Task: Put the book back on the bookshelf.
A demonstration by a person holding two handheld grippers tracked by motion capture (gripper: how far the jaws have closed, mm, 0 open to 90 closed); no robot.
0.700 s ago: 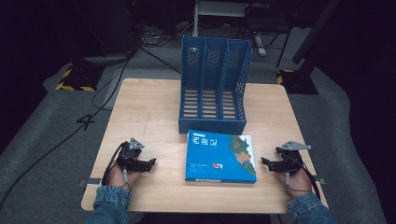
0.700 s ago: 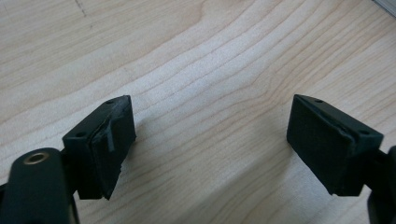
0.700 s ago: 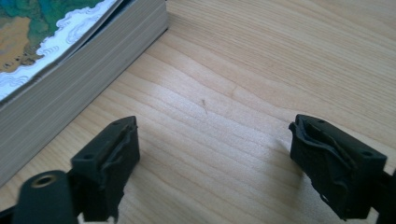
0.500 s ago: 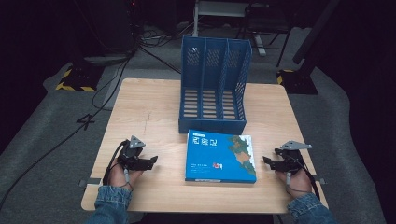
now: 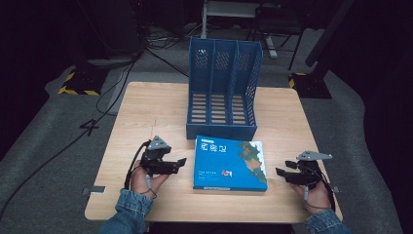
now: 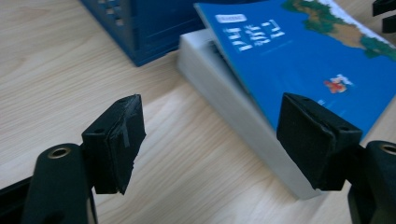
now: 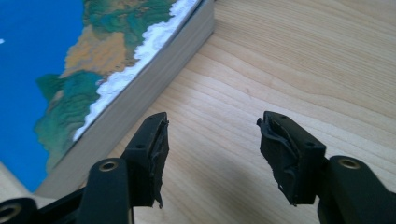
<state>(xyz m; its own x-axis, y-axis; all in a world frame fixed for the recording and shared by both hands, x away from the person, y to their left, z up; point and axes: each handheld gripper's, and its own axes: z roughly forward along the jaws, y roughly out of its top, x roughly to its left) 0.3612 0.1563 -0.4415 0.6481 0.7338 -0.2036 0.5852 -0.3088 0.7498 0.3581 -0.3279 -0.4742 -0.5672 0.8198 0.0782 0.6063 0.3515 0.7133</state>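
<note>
**Book Waits Flat on the Desk, Not Picked Up Yet**

A thick blue book [image 5: 229, 163] lies flat on the wooden desk [image 5: 146, 112]. It sits in the middle, on the near side, and its cover faces up. Just past its far edge stands a blue file rack [image 5: 221, 92] with three slots. All three slots look empty. The book seems to touch the rack's front, or almost.

The left hand-held gripper [image 5: 179, 165] sits just left of the book. Its jaws are spread wide, with nothing between them. In the left gripper view one jaw reaches over the book's near left edge, but it is not pinching it.

The right hand-held gripper [image 5: 281, 173] sits just right of the book, a little apart from it. Its jaws are spread too, with only bare wood between them.

It looks like the job is to put the book into the rack. If so, nothing is done yet. The book must be gripped, lifted, stood up on its edge, and slid into a slot.
</note>
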